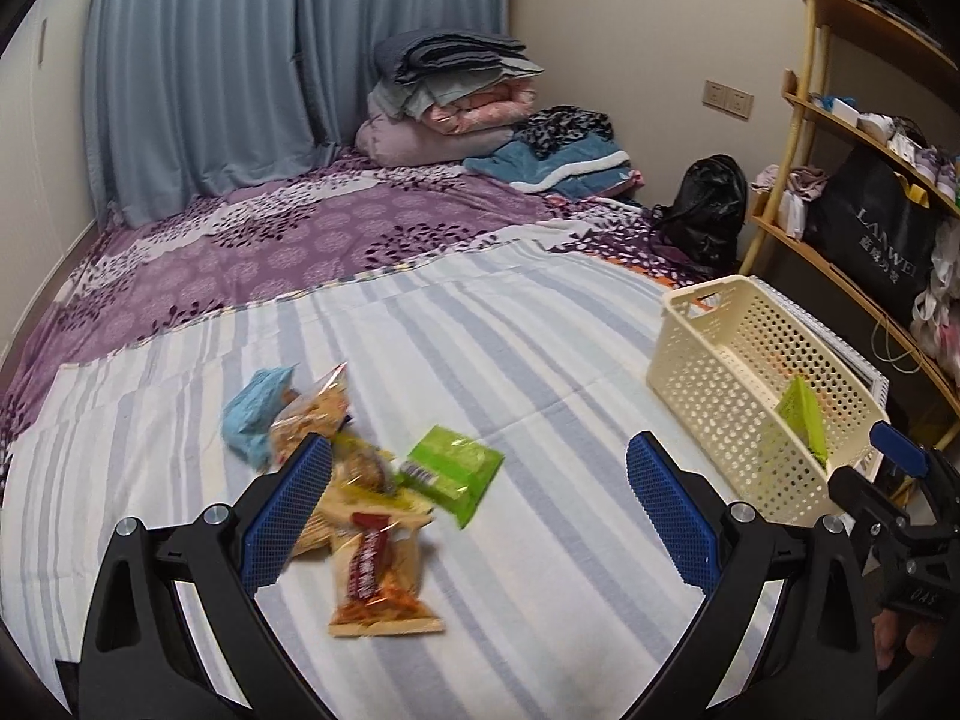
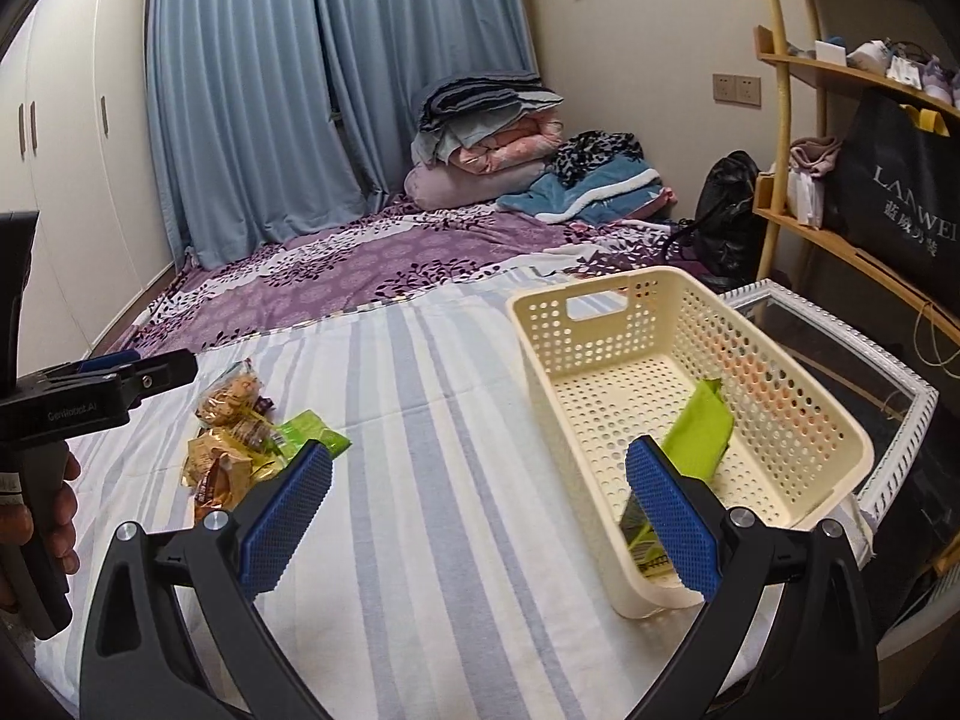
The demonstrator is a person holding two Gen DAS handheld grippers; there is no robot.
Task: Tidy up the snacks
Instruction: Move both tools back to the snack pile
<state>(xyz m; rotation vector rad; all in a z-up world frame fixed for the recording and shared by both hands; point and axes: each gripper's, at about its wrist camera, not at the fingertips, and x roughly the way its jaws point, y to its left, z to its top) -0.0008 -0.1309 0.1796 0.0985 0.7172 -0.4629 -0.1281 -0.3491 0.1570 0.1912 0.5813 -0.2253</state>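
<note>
Right now both claws stand wide open and hold nothing, poised above the blue-and-white striped bedsheet [image 1: 540, 360]. The left claw [image 1: 480, 516] hangs over a loose pile of snack packets: a light blue wrapper [image 1: 255, 414] at 10 o'clock of the pile, a clear bag of golden biscuits [image 1: 312, 414] touching it, a bright green foil packet [image 1: 454, 471] at 3 o'clock, and a tan packet with a red label [image 1: 378, 582] at 6 o'clock. The left blue finger pad [image 1: 288, 516] partly covers the pile in this view. The right claw [image 2: 480, 516] hovers at the near end of the cream perforated plastic basket [image 2: 840, 426], which lies at 3 o'clock of the pile, well apart from it. Inside the basket a lime-green snack packet [image 2: 699, 426] leans tilted against the right-hand wall.
</note>
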